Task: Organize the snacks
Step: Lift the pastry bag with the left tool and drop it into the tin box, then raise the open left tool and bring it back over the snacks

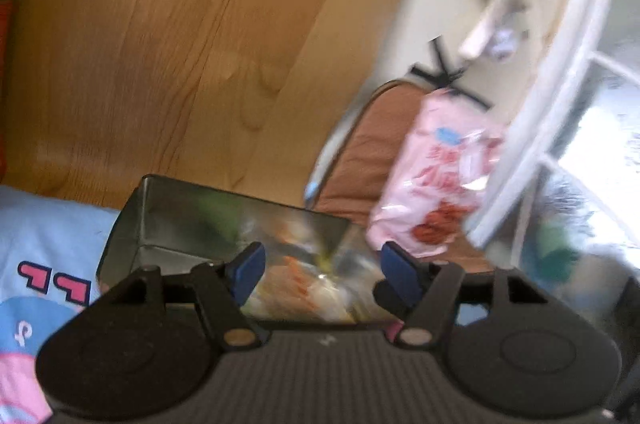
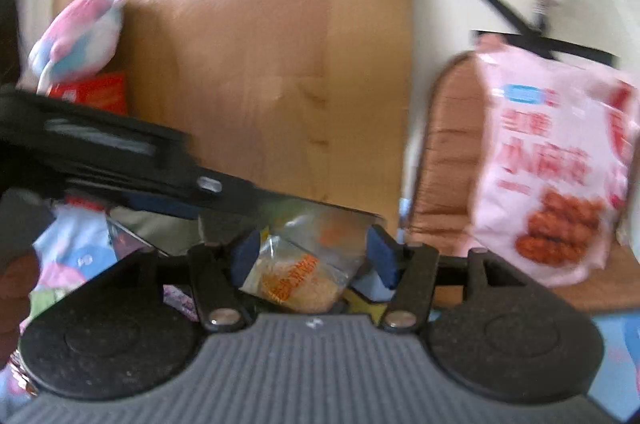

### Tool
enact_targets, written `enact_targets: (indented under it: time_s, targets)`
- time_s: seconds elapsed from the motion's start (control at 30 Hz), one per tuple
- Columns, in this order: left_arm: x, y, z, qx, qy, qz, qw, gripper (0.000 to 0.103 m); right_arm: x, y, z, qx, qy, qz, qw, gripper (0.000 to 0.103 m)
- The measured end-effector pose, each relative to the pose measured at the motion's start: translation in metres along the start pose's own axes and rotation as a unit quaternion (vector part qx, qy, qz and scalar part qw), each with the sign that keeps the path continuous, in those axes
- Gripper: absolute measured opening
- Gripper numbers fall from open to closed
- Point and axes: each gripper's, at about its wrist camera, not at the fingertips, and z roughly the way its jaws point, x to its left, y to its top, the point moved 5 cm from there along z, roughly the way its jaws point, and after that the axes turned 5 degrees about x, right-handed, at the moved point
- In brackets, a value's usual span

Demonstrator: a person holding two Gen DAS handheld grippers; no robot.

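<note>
A shiny, mirror-like metal tin [image 1: 168, 220] is seen against a smooth, varnished wood panel [image 1: 160, 43]. Glossy pink plastic film is shown by the snack bag [image 2: 556, 175], clear crinkled film by the small packet [image 2: 300, 276]. A brown woven cushion [image 2: 444, 159] looks matt.

Blurred red Chinese lettering on pink snack bag [image 2: 556, 159]
</note>
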Motion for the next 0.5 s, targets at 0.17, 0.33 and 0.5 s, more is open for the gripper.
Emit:
enact_targets:
  time_s: [0.17, 0.33, 0.5]
  targets:
    - [-0.035, -0.012, -0.032, -0.025, -0.071, 0.04, 0.9963, 0.069, -0.005, -0.04, -0.066, -0.027, -0.079, 0.093, 0.992, 0.067]
    - [-0.052, -0.012, -0.04, -0.01, -0.073, 0.068, 0.9949, 0.071, 0.002, -0.091, -0.092, 0.02, -0.194, 0.125, 0.973, 0.067]
    - [-0.048, -0.003, -0.062, -0.027, -0.084, 0.054, 0.9947, 0.071, -0.012, -0.112, -0.1, 0.048, -0.24, 0.199, 0.949, 0.067]
